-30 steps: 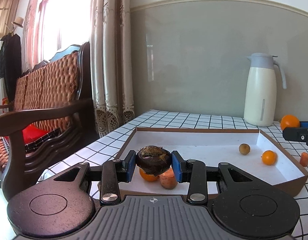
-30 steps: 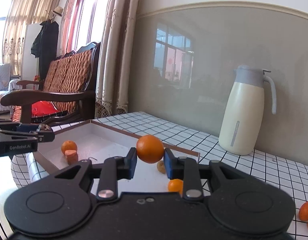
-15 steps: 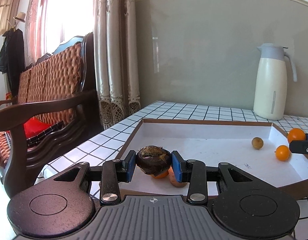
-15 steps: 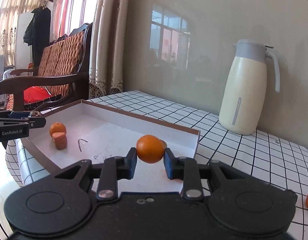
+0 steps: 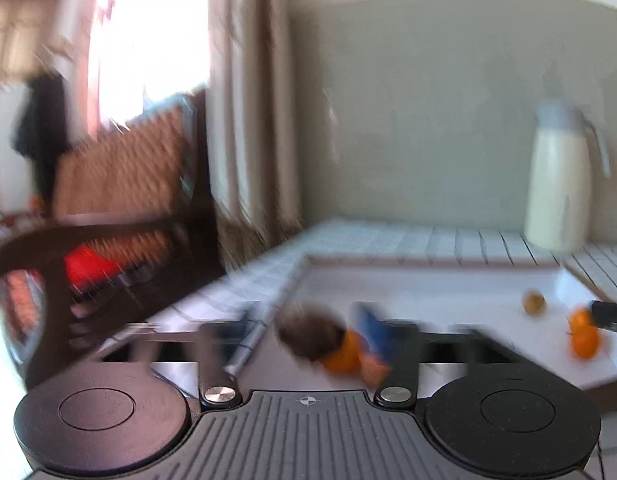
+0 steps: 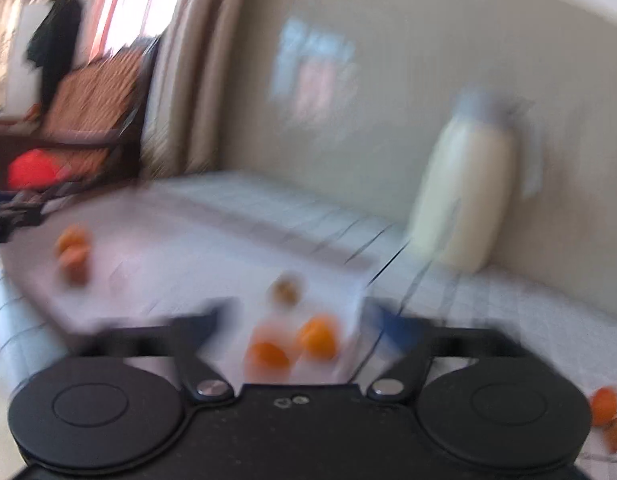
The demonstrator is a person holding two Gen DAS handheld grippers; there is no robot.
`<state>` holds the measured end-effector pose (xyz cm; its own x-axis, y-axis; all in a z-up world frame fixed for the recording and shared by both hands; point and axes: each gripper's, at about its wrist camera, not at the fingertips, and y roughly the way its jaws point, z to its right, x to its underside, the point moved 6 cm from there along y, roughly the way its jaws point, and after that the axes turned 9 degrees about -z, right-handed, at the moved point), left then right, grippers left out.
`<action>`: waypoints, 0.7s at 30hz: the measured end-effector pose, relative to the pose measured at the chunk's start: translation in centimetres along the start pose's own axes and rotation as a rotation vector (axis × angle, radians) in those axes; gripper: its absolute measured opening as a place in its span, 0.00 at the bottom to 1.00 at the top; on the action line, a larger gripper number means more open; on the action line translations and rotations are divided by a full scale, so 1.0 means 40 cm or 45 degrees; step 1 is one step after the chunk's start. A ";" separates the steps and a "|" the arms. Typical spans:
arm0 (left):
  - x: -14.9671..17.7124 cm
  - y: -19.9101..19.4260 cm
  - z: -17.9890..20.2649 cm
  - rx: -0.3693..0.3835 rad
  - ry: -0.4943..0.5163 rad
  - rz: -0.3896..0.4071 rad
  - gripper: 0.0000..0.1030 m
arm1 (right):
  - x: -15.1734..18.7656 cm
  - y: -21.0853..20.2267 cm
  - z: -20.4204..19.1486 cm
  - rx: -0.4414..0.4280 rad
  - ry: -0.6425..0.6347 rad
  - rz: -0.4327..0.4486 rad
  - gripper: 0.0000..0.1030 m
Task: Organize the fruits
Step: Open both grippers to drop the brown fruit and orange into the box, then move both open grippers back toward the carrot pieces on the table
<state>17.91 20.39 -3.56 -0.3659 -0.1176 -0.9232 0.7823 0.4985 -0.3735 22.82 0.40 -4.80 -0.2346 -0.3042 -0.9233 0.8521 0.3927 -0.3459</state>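
Both views are blurred by motion. My left gripper (image 5: 304, 328) has its jaws opening; a dark round fruit (image 5: 310, 334) sits loose between them, touching neither pad, over the near left corner of the white tray (image 5: 428, 260). An orange (image 5: 342, 354) and an orange piece (image 5: 374, 366) lie just behind it. My right gripper (image 6: 302, 324) is opening too, and two oranges (image 6: 318, 336) (image 6: 268, 354) lie free in the tray (image 6: 168, 248) between its spread fingers. A small brown fruit (image 6: 286, 288) rests beyond them.
A cream thermos jug (image 5: 558, 192) stands on the checked table behind the tray. More orange fruit (image 6: 604, 404) lies on the table at the right. A wooden wicker chair (image 5: 120, 184) and curtains stand to the left. The right gripper's tip (image 5: 612, 314) shows beside an orange (image 5: 584, 336).
Both grippers have spread their jaws. The dark fruit has left the left pads and dropped a little. The orange held by the right gripper has come out into the tray.
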 end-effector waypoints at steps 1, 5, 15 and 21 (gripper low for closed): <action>-0.004 -0.016 -0.005 -0.051 -0.013 0.065 1.00 | -0.001 0.000 0.006 -0.017 0.025 -0.008 0.94; 0.002 -0.012 -0.003 -0.059 -0.005 0.039 1.00 | 0.021 0.031 0.012 -0.015 0.038 -0.110 0.94; 0.004 -0.011 0.013 -0.040 0.032 0.013 1.00 | 0.018 0.020 0.003 -0.036 0.030 -0.100 0.94; -0.001 -0.024 0.036 -0.016 0.055 0.017 1.00 | 0.016 0.007 -0.004 -0.044 0.007 -0.095 0.94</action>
<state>17.89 18.69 -3.30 -0.3774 -0.0736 -0.9231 0.7809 0.5106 -0.3600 22.85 0.46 -5.51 -0.2997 -0.3290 -0.8955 0.8157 0.3985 -0.4194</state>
